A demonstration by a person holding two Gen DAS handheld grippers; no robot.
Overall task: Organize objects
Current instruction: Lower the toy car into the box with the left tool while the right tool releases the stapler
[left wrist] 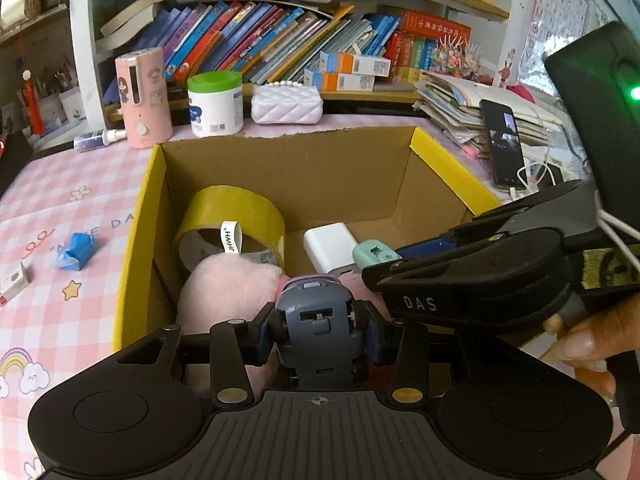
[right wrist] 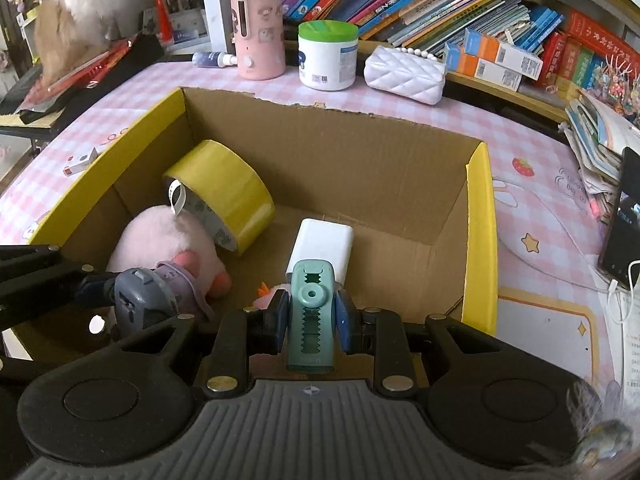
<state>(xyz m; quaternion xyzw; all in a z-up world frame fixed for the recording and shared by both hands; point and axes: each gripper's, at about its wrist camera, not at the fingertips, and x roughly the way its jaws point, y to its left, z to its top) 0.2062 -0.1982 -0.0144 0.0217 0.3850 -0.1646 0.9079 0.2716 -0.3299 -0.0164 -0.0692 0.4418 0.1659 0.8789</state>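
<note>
An open cardboard box (left wrist: 288, 168) (right wrist: 340, 152) with yellow flaps sits on the pink checked table. Inside lie a roll of yellow tape (left wrist: 236, 216) (right wrist: 228, 192), a pink plush toy (left wrist: 224, 292) (right wrist: 160, 236) and a white charger block (left wrist: 328, 244) (right wrist: 324, 240). My left gripper (left wrist: 320, 332) is shut on a grey-and-purple toy car (left wrist: 316, 316) (right wrist: 148, 296), held over the box's near side. My right gripper (right wrist: 312, 320) is shut on a mint-green sharpener (right wrist: 312, 312) (left wrist: 374, 252), also above the box, just right of the left one.
A blue wrapped lump (left wrist: 76, 250) and a small white box (left wrist: 14, 284) (right wrist: 82, 162) lie on the table left of the box. Behind stand a pink dispenser (left wrist: 142, 96), a green-lidded tub (left wrist: 216, 104), a white quilted purse (left wrist: 286, 102) and bookshelves. A phone (left wrist: 504, 144) leans at right.
</note>
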